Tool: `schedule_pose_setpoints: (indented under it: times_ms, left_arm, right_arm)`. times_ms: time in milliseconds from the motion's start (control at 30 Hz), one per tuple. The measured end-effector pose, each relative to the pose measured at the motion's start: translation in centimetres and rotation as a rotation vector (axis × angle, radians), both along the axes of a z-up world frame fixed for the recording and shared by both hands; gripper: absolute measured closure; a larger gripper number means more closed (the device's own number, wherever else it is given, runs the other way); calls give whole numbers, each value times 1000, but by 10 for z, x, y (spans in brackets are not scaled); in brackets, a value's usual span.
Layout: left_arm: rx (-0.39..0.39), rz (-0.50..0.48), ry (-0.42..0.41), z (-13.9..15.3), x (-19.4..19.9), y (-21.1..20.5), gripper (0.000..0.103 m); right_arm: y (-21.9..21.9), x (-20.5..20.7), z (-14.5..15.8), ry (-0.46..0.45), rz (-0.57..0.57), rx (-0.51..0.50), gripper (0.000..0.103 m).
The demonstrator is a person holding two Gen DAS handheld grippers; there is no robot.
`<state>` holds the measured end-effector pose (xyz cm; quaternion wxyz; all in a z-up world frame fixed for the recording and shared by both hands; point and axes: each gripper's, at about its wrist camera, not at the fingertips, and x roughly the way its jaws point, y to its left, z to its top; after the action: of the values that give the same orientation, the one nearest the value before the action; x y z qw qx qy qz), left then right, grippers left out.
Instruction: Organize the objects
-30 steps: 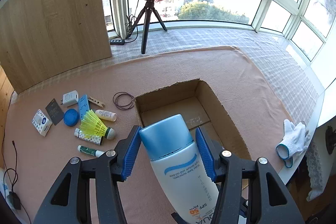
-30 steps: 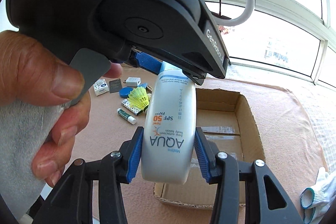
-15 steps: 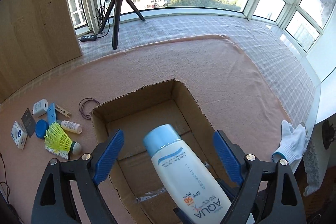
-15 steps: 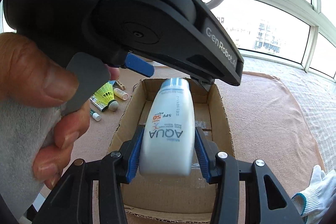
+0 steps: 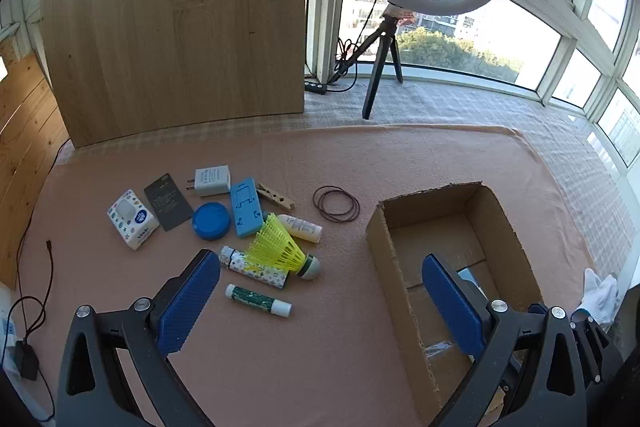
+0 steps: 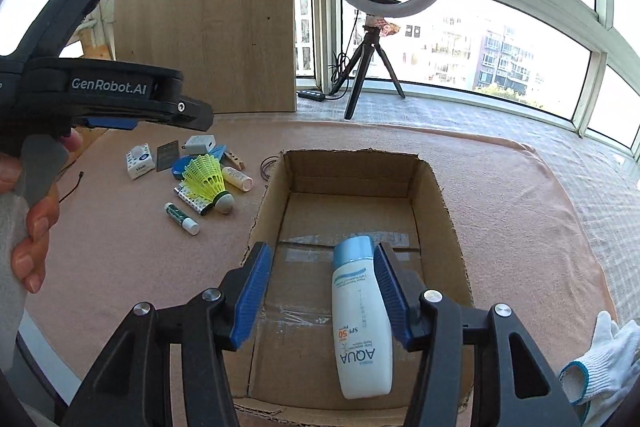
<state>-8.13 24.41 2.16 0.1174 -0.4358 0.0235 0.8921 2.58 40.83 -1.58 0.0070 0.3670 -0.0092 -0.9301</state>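
The white AQUA sunscreen bottle [image 6: 362,319] with a blue cap lies on the floor of the open cardboard box [image 6: 352,171], against the right finger of my open right gripper [image 6: 322,293]. My left gripper [image 5: 320,303] is open and empty above the pink mat, just left of the box [image 5: 430,199]. It shows in the right wrist view [image 6: 120,103] at upper left, held by a hand. Loose items lie left of the box: a yellow shuttlecock [image 5: 282,249], a green-and-white tube [image 5: 258,299], a patterned lighter [image 5: 256,269], a small white bottle [image 5: 300,227].
Further left lie a blue phone stand [image 5: 246,207], a blue round lid [image 5: 211,221], a white charger [image 5: 211,181], a dark card [image 5: 168,201], a wipes pack [image 5: 132,219], a clothespin [image 5: 276,195] and hair ties [image 5: 336,205]. A ring light on a tripod [image 5: 380,67], a wooden panel [image 5: 176,27] and a white glove [image 6: 604,355] surround the mat.
My right gripper opened and the sunscreen bottle now lies on the box floor. My left gripper, which let go of the bottle earlier, swung left toward the loose items.
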Motion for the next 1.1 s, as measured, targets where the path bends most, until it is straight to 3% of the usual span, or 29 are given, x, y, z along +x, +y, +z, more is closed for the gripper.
schedule_pose_setpoints:
  times_ms: [233, 467, 600, 800, 933, 967, 1033, 1100]
  left_arm:
    - [-49, 121, 96, 9, 34, -119, 1]
    - [19, 206, 72, 8, 76, -231, 1]
    - [58, 217, 58, 3, 100, -276, 1]
    - [90, 229, 51, 0, 126, -318, 1]
    - [96, 258, 48, 0, 141, -341, 1]
    - [97, 265, 46, 0, 142, -345, 1]
    - [103, 278, 43, 0, 144, -351, 1]
    - [108, 285, 36, -2, 147, -355, 1]
  right_arm:
    - [-87, -16, -2, -56, 123, -37, 45]
    - [-157, -53, -56, -256, 127, -76, 42]
    - [-170, -78, -77, -280, 77, 23, 42]
    - [-183, -106, -97, -268, 113, 198, 42]
    - [-184, -115, -98, -248, 149, 200, 42]
    - [-186, -116, -97, -255, 159, 199, 46]
    - [-191, -116, -97, -268, 184, 179, 63]
    - [-200, -113, -96, -272, 218, 181, 87]
